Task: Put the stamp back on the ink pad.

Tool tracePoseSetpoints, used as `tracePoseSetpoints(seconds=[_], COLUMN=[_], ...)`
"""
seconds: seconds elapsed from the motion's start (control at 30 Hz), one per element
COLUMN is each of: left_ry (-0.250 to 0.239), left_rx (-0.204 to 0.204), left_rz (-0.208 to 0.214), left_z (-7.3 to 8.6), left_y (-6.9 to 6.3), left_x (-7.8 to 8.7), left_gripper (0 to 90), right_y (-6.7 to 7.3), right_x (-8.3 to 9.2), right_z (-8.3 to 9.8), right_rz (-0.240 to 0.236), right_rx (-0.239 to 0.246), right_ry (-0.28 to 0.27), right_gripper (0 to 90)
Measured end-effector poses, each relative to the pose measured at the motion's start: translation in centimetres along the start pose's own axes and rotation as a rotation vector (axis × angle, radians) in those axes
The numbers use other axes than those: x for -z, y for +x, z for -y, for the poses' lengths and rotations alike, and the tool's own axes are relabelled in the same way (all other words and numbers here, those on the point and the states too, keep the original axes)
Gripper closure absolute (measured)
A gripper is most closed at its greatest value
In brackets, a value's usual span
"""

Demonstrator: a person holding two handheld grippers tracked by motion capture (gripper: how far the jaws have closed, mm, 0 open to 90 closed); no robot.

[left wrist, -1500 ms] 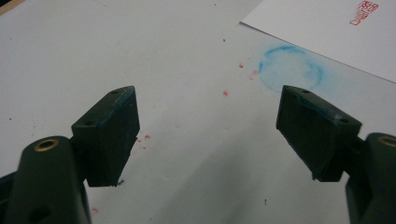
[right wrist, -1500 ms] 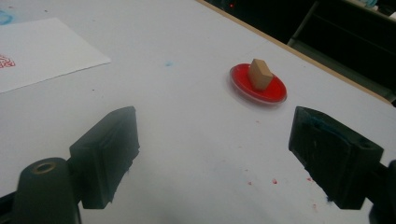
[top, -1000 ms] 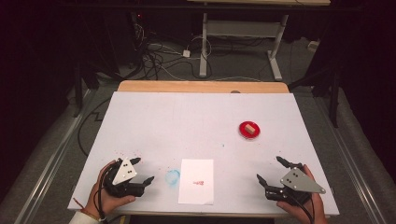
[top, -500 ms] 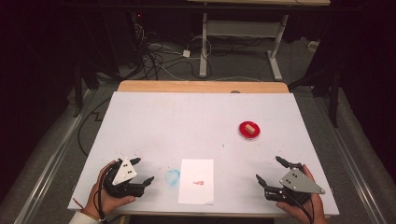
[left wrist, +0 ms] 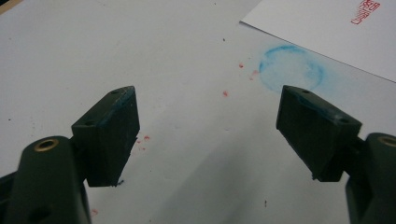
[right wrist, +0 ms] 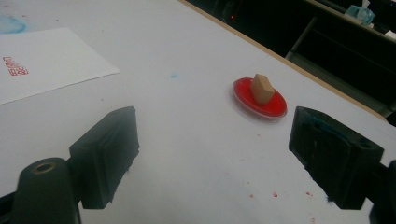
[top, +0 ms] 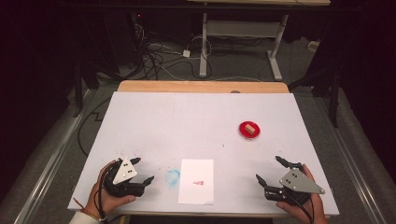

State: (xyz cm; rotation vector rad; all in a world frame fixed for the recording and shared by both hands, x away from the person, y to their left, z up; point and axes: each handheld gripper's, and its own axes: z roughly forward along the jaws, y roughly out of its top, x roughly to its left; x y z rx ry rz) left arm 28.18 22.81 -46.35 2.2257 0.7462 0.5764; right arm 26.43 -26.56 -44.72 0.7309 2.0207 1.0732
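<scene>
The wooden stamp block (top: 251,128) stands tilted in the red ink pad dish (top: 249,130), which sits on the white worktop (top: 187,121) well beyond and to the right of the sheet of paper (top: 196,181). Nothing has shifted over the last second: both hands and both tools lie where they lay a moment ago, and the stamp has not stirred, so I judge this a pause with the stamp put back on its pad, or a fresh pick not yet begun.

The paper already bears one small red imprint (top: 198,182) near its middle, which suggests a stamping has been made. The stamp itself is a short, pale, tan block with squared faces, leaning in the shallow round dish; from the right gripper view it (right wrist: 261,88) looks light and easy to pinch across its flat sides, with the dish (right wrist: 275,106) glossy and low-rimmed.

The right hand-held gripper (top: 269,169) rests to the right of the paper, near the front edge, jaws spread wide and empty, pointing toward the dish. The left hand-held gripper (top: 143,170) rests to the left of the paper, jaws likewise spread with nothing between them. A pale blue smudge ring (top: 173,177) marks the worktop just left of the paper, with red flecks scattered near it
</scene>
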Motion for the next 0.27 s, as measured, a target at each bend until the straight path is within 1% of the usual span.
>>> tracePoseSetpoints(seconds=[0.1, 0.17, 0.27], left_ry=[0.000, -0.003, -0.003], left_rx=[0.003, 0.006, 0.004], left_rz=[0.000, 0.002, 0.004], left_z=[0.01, -0.03, -0.16], left_y=[0.04, 0.06, 0.11], left_x=[0.02, -0.03, -0.22], left_gripper=[20.9, 20.9, 20.9], right_y=[0.14, 0.23, 0.17], right_x=[-0.18, -0.21, -0.13], right_z=[0.06, 0.03, 0.00], right_rz=[-0.021, -0.023, -0.012], right_rx=[0.008, 0.016, 0.009], right_ry=[0.016, 0.015, 0.010], right_gripper=[16.1, 16.1, 16.1])
